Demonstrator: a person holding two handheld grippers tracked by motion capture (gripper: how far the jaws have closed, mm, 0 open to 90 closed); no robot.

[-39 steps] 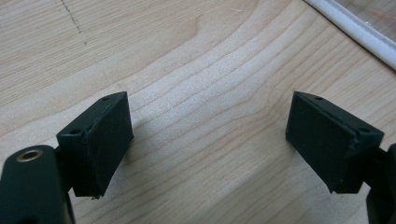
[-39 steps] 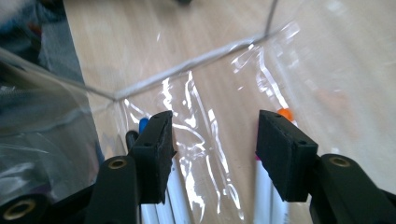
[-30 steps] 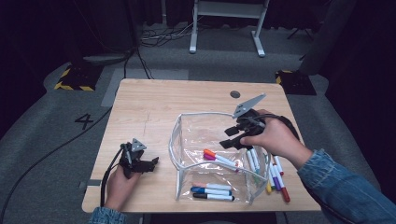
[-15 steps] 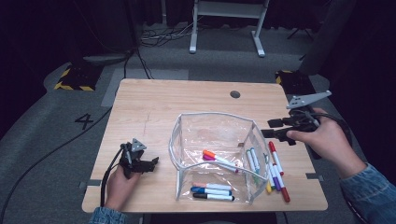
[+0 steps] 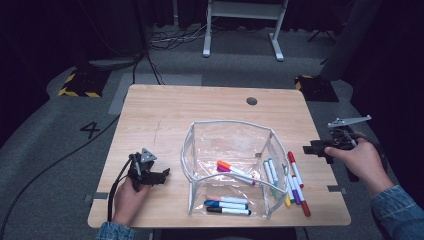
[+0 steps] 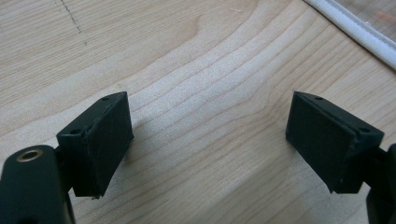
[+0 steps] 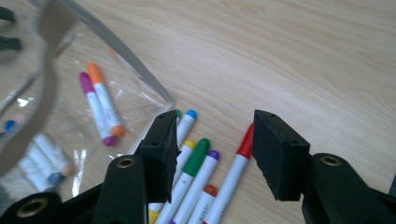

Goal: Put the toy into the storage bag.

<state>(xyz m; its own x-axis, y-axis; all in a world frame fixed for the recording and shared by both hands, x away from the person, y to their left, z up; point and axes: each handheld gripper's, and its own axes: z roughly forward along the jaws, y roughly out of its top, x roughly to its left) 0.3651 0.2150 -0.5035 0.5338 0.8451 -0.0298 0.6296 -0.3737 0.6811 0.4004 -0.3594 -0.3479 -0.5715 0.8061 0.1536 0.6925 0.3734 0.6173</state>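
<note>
The tabletop (image 5: pixel 190 115) is pale wood with a fine wavy grain, rectangular, with a small round dark grommet (image 5: pixel 252 101) near its 12 o'clock edge. At its centre, towards 6 o'clock, stands a clear plastic pouch (image 5: pixel 227 137), soft and glossy, its open mouth held in shape by a white piped rim that curves like a bent frame. Inside it lie slim cylindrical markers with white barrels and coloured caps: an orange-capped marker (image 5: pixel 235 170) beside a purple-capped one, and three more in a row at the pouch's 6 o'clock side.

Just outside the pouch's wall at 3 o'clock, a loose cluster of markers (image 5: pixel 296 182) lies flat on the wood, side by side and roughly parallel; the red-capped marker (image 7: pixel 233 175) is the outermost, with green, purple, yellow and blue caps next to it.

The right hand-held gripper (image 5: pixel 316 149), matte black with a grey three-cornered plate on top, hangs at the tabletop's 3 o'clock edge, apart from the cluster. In the right gripper view its blocky, rubber-faced jaws stand moderately apart and have just been closing; nothing is gripped, and the red-capped marker lies below the gap.

The left hand-held gripper (image 5: pixel 159 176) rests at the tabletop's 8 o'clock corner. Its jaws gape wide over bare wood, with the pouch's white rim just beyond.
</note>
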